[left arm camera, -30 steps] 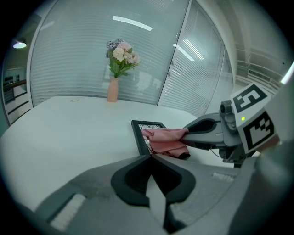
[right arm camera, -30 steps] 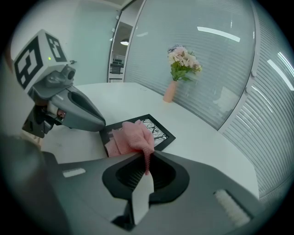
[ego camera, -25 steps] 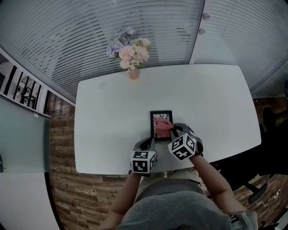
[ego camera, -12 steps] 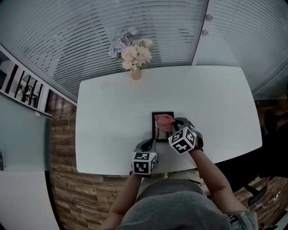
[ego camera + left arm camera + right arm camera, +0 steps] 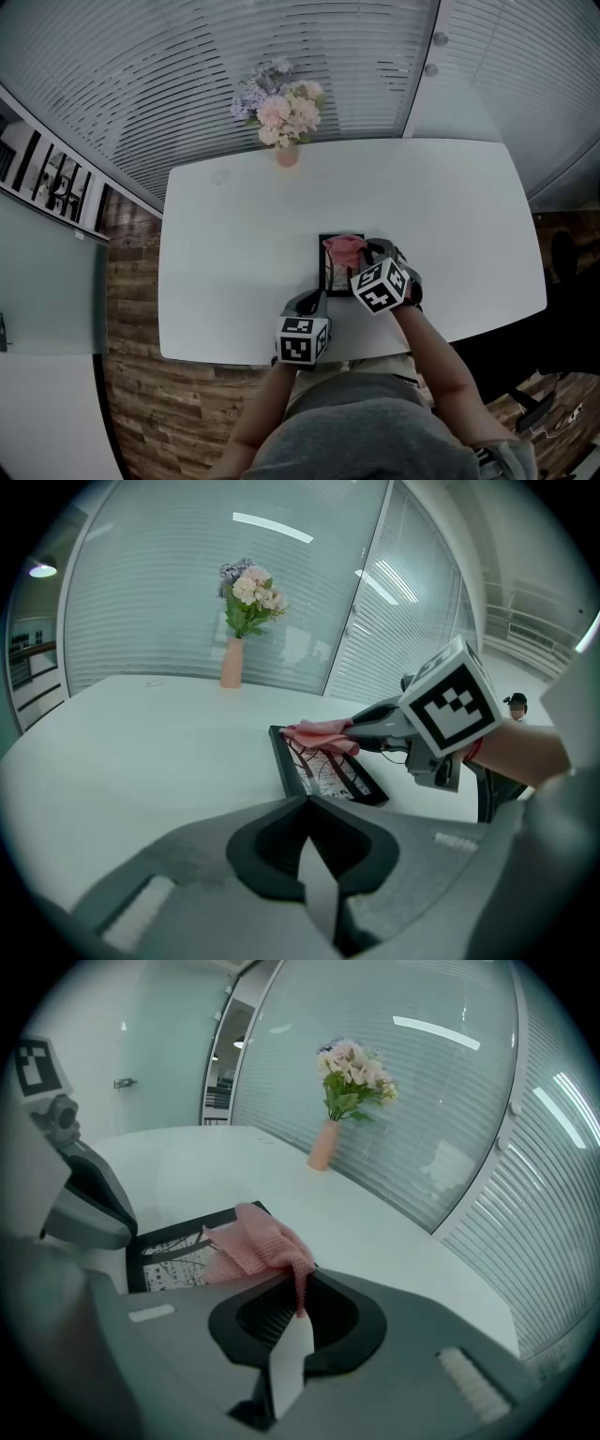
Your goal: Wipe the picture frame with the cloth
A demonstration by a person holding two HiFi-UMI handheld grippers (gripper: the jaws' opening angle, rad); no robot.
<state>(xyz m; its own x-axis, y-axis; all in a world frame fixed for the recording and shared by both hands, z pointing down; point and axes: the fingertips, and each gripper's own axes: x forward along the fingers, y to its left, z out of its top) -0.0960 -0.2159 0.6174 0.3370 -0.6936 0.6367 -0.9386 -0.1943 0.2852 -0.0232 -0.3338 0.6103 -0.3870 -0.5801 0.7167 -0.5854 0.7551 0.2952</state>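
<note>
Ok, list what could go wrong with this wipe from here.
The frame lies loose: the left hand-held gripper is shut beside it, not on it, so a stroke may slide it toward the near edge of the table. The right hand-held gripper pinches only a fold of the cloth, which could pull free.

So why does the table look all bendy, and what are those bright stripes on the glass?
Head view: the wide lens bows the table's edges outward. Left gripper view: the bright stripes look like ceiling lights mirrored in the glass wall, and the picture's corners go dark. Right gripper view: the same dark corners and another light streak, while the pink cloth looks fairly sharp.
</note>
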